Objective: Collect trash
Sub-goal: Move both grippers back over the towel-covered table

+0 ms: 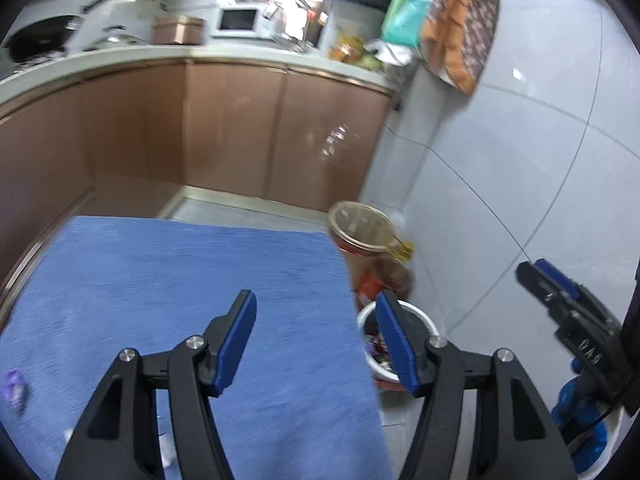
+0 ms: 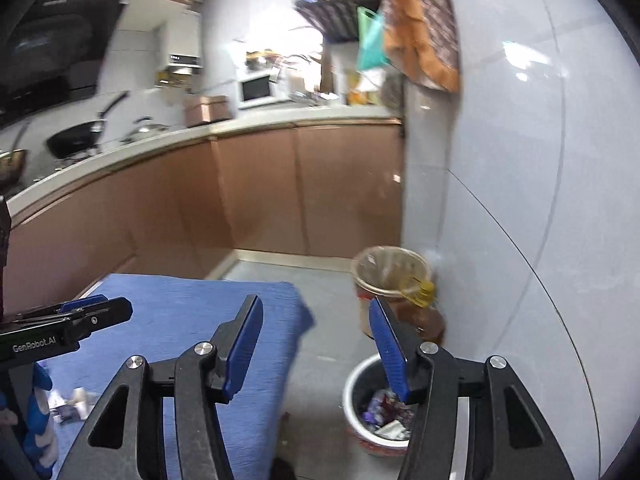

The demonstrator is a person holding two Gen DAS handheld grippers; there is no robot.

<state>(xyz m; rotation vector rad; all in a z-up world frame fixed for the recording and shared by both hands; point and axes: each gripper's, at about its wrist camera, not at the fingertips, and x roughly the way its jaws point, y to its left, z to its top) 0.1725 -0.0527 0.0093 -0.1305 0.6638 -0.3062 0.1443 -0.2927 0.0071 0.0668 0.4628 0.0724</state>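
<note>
Both your tools gape wide, gripping nothing: left tool (image 1: 316, 316) over the blue worktop (image 1: 160, 280), right tool (image 2: 316, 322) near the white bin (image 2: 354, 392) of wrappers (image 2: 380, 408).

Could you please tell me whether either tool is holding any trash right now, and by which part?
Nothing is held: the left tool and the right tool are both open and empty above the blue cloth.

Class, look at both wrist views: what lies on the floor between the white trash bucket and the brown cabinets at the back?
In the right wrist view, a tall bin lined with a clear bag stands between the white trash bucket and the brown cabinets, against the wall. Bare grey floor fills the rest.
</note>
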